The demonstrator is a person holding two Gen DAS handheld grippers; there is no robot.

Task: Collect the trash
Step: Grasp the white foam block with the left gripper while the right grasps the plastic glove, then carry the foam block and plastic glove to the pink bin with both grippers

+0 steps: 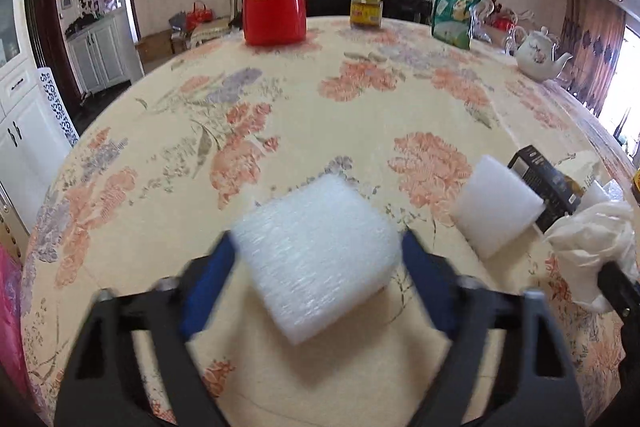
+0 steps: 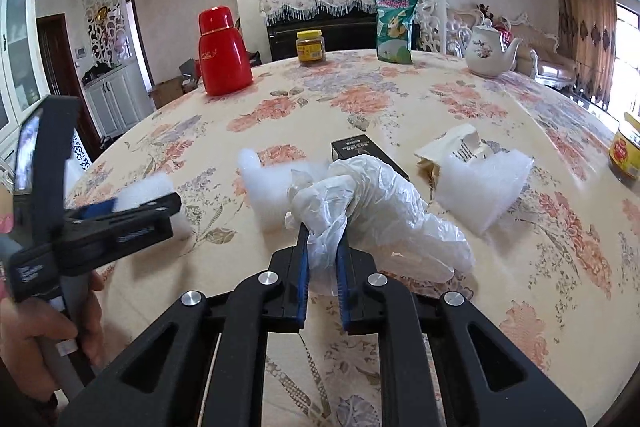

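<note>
- A white foam block [image 1: 318,259] sits between the blue pads of the left gripper [image 1: 318,253]. The pads press on its two sides, so the fingers are pinching it. It looks a bit blurry.
- In the right wrist view the left gripper [image 2: 120,205] shows far off to the left, with the white foam peeking out at its tip.
- A crumpled clear plastic glove [image 2: 372,211] is caught in the right gripper [image 2: 323,239]. The fingers are pressed nearly together on a fold of the glove, and the rest of it spills out ahead of the tips and to the right.
- A second foam block [image 1: 496,205] lies on the bench [image 1: 280,99], ahead and to the right of the left fingers. In the right wrist view this block [image 2: 266,187] is just left of the glove.
- A small black box [image 1: 546,181] lies touching the far side of that block. In the right wrist view the box [image 2: 360,149] pokes out just beyond the glove.
- A piece of white bubble wrap [image 2: 482,189] lies ahead and to the right of the right fingers. A torn paper wrapper [image 2: 452,149] lies right by it, on its far left side.
- The bench has a flowery cloth on it.
- Far ahead of the fingers stand a red thermos [image 2: 224,53], a jar with a yellow lid [image 2: 310,45], a green snack bag [image 2: 394,23] and a white teapot [image 2: 490,49].
- Another jar [image 2: 626,151] stands at the far right edge.
</note>
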